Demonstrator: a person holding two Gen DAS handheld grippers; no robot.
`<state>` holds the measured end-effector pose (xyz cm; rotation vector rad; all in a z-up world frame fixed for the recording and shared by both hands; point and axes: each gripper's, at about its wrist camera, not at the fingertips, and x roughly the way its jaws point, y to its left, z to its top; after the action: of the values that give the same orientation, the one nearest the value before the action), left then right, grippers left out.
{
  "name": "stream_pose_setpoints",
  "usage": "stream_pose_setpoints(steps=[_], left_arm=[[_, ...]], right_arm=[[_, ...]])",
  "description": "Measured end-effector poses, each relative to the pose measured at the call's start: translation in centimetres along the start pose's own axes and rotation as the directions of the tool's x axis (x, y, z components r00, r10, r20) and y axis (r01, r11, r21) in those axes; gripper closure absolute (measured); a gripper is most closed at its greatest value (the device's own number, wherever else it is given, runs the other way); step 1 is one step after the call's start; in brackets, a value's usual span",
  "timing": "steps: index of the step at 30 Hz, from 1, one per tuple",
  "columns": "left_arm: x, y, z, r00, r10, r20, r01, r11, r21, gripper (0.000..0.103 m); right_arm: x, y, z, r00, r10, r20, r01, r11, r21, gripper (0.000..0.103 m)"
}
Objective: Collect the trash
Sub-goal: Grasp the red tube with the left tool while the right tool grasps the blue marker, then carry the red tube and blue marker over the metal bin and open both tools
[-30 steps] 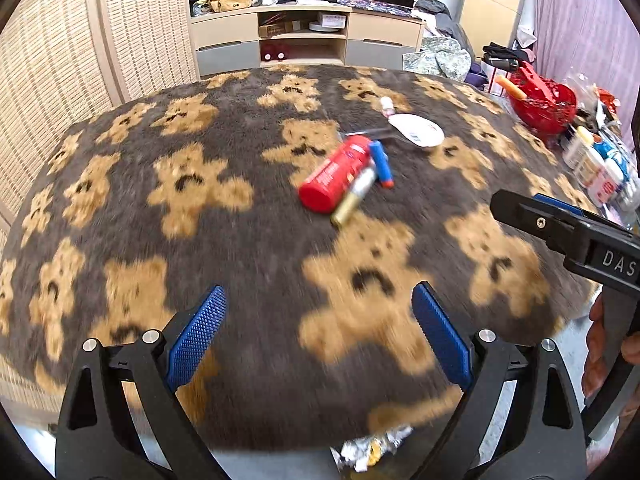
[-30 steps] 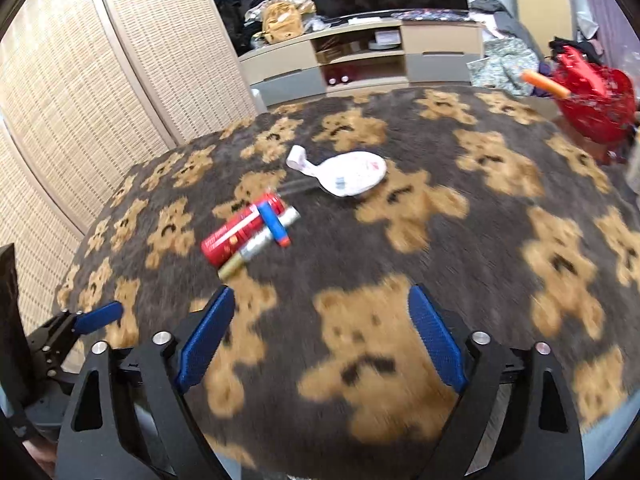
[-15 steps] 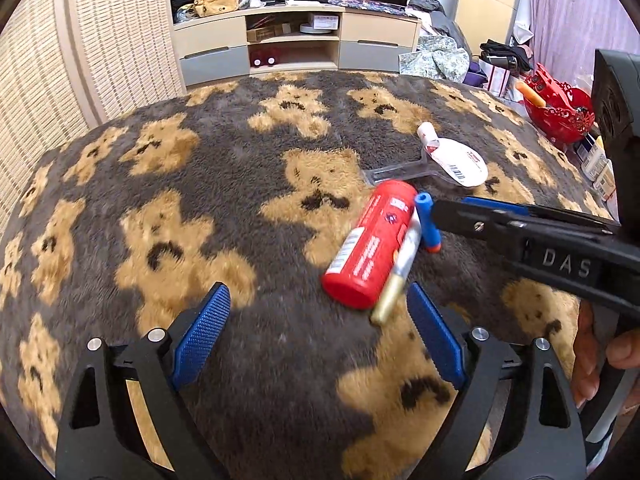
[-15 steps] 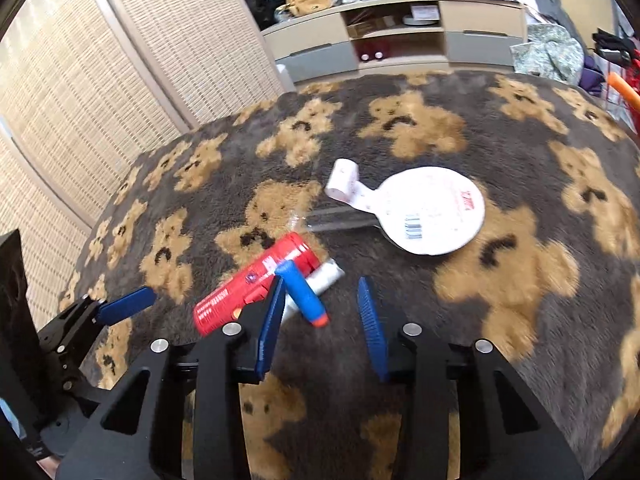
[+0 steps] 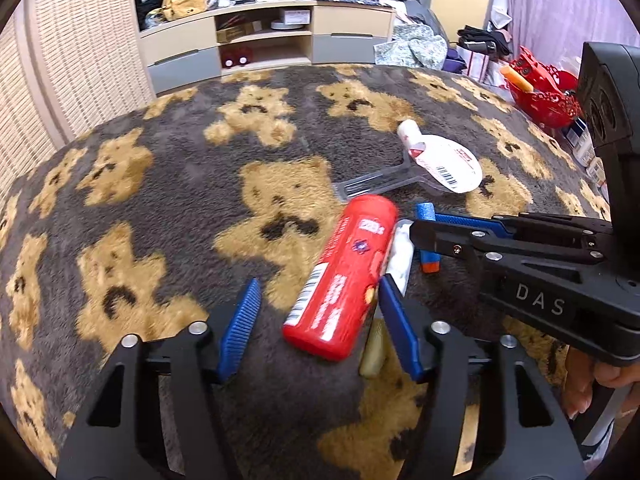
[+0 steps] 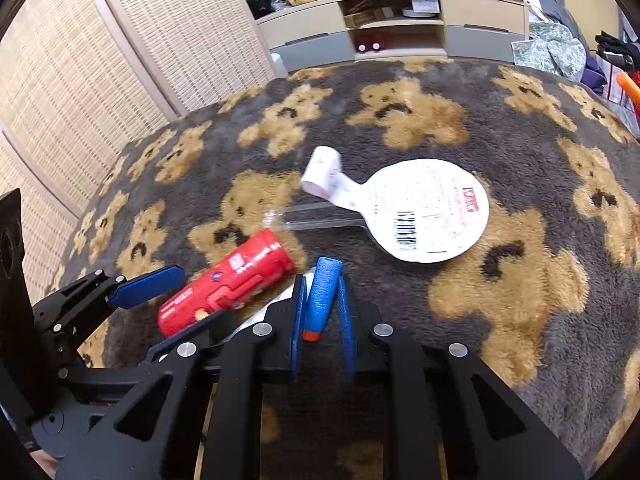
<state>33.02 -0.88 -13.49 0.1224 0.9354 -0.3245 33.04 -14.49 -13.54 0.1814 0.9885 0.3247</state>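
My right gripper [image 6: 322,320] is clamped on the blue dart [image 6: 323,296], low on the blanket [image 6: 520,280]. My left gripper [image 5: 318,332] is spread around the red tube [image 5: 344,276], right pad touching it. Lid [image 6: 428,210] lies beyond.

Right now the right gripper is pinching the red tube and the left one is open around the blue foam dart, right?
Swapped. The right wrist view shows the right gripper pinching the blue foam dart; the left gripper is open around the red tube.
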Motion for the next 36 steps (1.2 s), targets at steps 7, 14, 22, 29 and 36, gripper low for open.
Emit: stream_pose_setpoints(steps=[7, 14, 22, 29, 36], left_arm=[[0.9, -0.8, 0.2, 1.0, -0.013, -0.013, 0.013, 1.0, 0.006, 0.063], [-0.4, -1.2, -0.6, 1.0, 0.016, -0.02, -0.016, 1.0, 0.007, 0.068], [-6.4, -2.1, -1.6, 0.998, 0.048, 0.034, -0.048, 0.999, -0.006, 0.073], [-13.5, -5.1, -4.5, 0.997, 0.024, 0.079, -0.023, 1.0, -0.007, 0.073], [-18.4, -8.1, -10.6, 0.995, -0.025, 0.095, 0.029, 0.999, -0.037, 0.073]], right_arm=[[0.0, -0.2, -0.3, 1.0, 0.012, 0.009, -0.012, 1.0, 0.015, 0.084], [-0.9, 0.0, -0.8, 0.999, 0.028, 0.016, -0.028, 0.999, 0.021, 0.09], [-6.8, 0.8, -1.8, 0.998, 0.001, 0.062, -0.001, 1.0, 0.008, 0.09], [-14.3, 1.8, -5.3, 0.993, -0.023, 0.114, 0.023, 1.0, 0.002, 0.09], [-19.5, 2.5, -12.1, 0.99, -0.026, 0.137, 0.025, 1.0, 0.015, 0.09]])
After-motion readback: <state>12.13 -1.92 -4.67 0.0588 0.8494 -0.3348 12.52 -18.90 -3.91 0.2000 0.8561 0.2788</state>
